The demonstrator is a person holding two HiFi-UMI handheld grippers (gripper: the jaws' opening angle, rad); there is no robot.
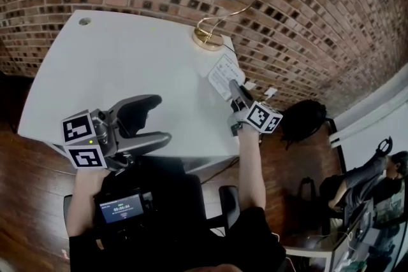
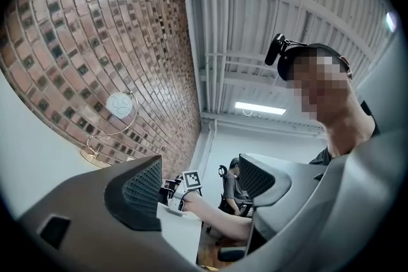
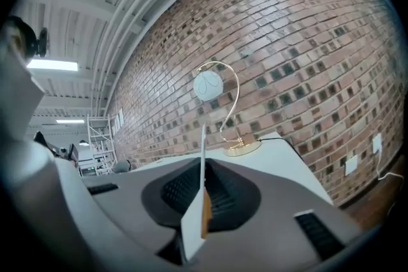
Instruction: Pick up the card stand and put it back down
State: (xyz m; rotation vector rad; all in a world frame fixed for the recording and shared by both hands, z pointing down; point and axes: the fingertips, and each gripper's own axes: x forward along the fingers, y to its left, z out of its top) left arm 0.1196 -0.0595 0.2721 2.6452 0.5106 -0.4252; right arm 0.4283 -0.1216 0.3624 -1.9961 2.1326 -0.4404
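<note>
While right gripper (image 1: 234, 87) clamps card stand (image 1: 223, 75), left gripper (image 1: 160, 118) gaping

Along the left gripper (image 2: 201, 175) we see its two grey jaws standing apart, with nothing between them. Through the gap we see the right gripper (image 2: 178, 196) on a bare forearm (image 2: 220, 221), near the corner of a white table (image 2: 25, 162). A gold stand (image 2: 120, 105) bearing a white disc stands by the brick wall (image 2: 95, 28). A seated person (image 2: 233, 186) is beyond.
</note>
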